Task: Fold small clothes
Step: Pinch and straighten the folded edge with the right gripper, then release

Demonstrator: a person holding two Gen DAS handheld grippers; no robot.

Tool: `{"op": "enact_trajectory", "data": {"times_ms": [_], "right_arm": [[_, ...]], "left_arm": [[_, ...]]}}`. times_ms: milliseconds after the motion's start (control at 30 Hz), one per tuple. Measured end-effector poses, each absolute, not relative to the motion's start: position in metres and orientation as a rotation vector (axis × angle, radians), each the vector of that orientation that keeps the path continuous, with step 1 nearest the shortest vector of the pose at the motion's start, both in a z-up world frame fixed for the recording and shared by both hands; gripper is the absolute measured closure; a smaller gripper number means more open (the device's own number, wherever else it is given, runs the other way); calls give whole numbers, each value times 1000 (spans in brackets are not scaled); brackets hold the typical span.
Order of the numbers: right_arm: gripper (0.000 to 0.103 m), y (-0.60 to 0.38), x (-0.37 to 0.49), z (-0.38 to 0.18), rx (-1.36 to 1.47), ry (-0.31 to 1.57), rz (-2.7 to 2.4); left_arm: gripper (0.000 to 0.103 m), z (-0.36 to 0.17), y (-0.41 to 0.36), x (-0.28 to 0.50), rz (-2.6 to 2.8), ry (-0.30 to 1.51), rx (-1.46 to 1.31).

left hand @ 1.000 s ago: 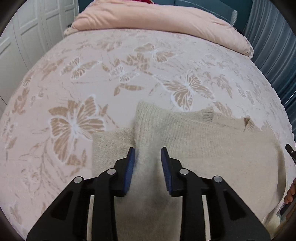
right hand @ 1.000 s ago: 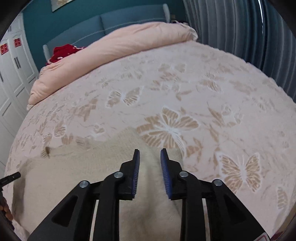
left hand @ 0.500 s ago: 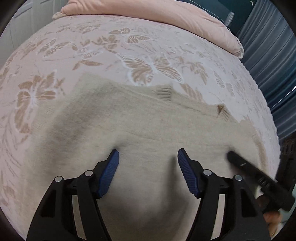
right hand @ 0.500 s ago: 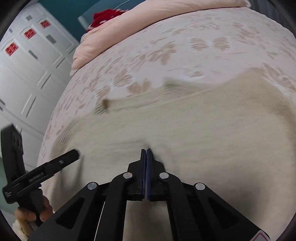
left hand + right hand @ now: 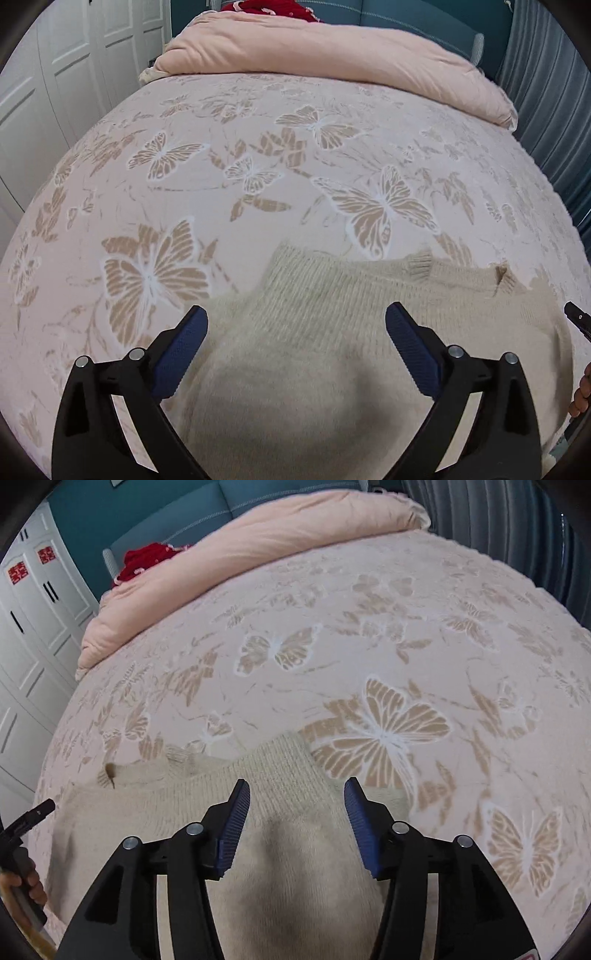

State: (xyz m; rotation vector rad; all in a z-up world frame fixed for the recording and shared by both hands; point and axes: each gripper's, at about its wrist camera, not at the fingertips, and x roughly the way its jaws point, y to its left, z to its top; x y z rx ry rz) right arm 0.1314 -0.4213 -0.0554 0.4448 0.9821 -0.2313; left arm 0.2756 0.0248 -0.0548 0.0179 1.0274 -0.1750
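A cream knit sweater point(image 5: 332, 332) lies flat on the butterfly-patterned bedspread point(image 5: 258, 166), its sleeves folded in over the body. My left gripper point(image 5: 295, 343) hangs open and empty just above its left part. In the right wrist view the same sweater point(image 5: 288, 775) lies under my right gripper point(image 5: 297, 819), which is also open and empty above the right folded sleeve. The tip of the other gripper shows at the edge of each view point(image 5: 578, 321) point(image 5: 29, 819).
A rolled pink duvet point(image 5: 332, 55) lies across the far end of the bed, with a red garment point(image 5: 147, 559) behind it. White wardrobe doors point(image 5: 55, 74) stand to the left, blue-grey curtains point(image 5: 498, 517) to the right.
Both grippers pulled back from the sweater's middle to its outer parts. The right gripper, shut half a second ago, has opened. The left gripper has opened wider.
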Motion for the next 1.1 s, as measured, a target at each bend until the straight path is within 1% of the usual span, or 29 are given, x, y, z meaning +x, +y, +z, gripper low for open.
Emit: {"op": "enact_trajectory", "data": {"times_ms": [67, 100, 133, 167, 200, 233, 300, 333, 367, 400, 467, 500, 567, 600, 633, 700, 733, 800, 833, 867, 933, 967, 1033, 1100], "right_arm": [[48, -423, 145, -77, 474, 1059, -253], [57, -420, 146, -82, 467, 1070, -258], [71, -416, 147, -82, 460, 1055, -237], [93, -411, 146, -77, 474, 1040, -184], [94, -408, 141, -65, 504, 997, -151], [95, -407, 133, -50, 537, 925, -115], [96, -417, 116, -21, 572, 798, -117], [96, -430, 109, -17, 586, 759, -162], [96, -444, 107, -22, 592, 762, -216], [96, -455, 111, -37, 570, 815, -274], [96, -467, 125, -85, 543, 997, -333], [96, -466, 127, -96, 528, 1031, -328], [94, -463, 127, -84, 521, 989, -331], [90, -463, 126, -77, 549, 971, -325], [89, -461, 123, -70, 560, 958, -333], [79, -447, 110, -47, 493, 911, -395], [79, -436, 102, -34, 470, 876, -381], [80, -408, 89, -19, 462, 847, -278], [81, -387, 84, -16, 452, 859, -215], [83, -364, 78, -16, 443, 879, -155], [85, -315, 66, -20, 427, 918, -28], [85, -290, 61, -24, 407, 941, 19], [85, -249, 56, -47, 342, 1013, 79], [86, -230, 53, -76, 286, 1057, 42]], "left_arm": [[10, -73, 28, 294, -109, 1125, 7], [15, -79, 34, 299, -108, 1149, -53], [44, -84, 40, 301, -131, 1163, -111], [72, -89, 42, 304, -152, 1193, -136], [75, -89, 43, 303, -172, 1191, -157], [88, -84, 41, 301, -187, 1161, -150], [89, -78, 36, 297, -183, 1122, -96], [89, -79, 35, 299, -179, 1119, -78], [89, -82, 36, 303, -180, 1131, -77], [89, -87, 38, 308, -170, 1143, -89], [89, -96, 43, 316, -158, 1166, -123], [89, -97, 44, 318, -152, 1165, -126], [88, -95, 47, 320, -128, 1157, -133], [86, -95, 48, 320, -125, 1158, -141], [84, -95, 50, 319, -128, 1161, -153], [80, -85, 51, 310, -146, 1140, -167], [80, -75, 48, 301, -152, 1108, -132], [73, -56, 40, 276, -191, 1059, -75], [61, -48, 37, 261, -221, 1046, -78], [55, -43, 34, 246, -259, 1042, -94], [52, -39, 27, 215, -319, 1048, -111], [48, -42, 23, 200, -328, 1057, -105], [45, -58, 21, 179, -307, 1090, -99], [45, -85, 27, 168, -277, 1152, -107]]}}
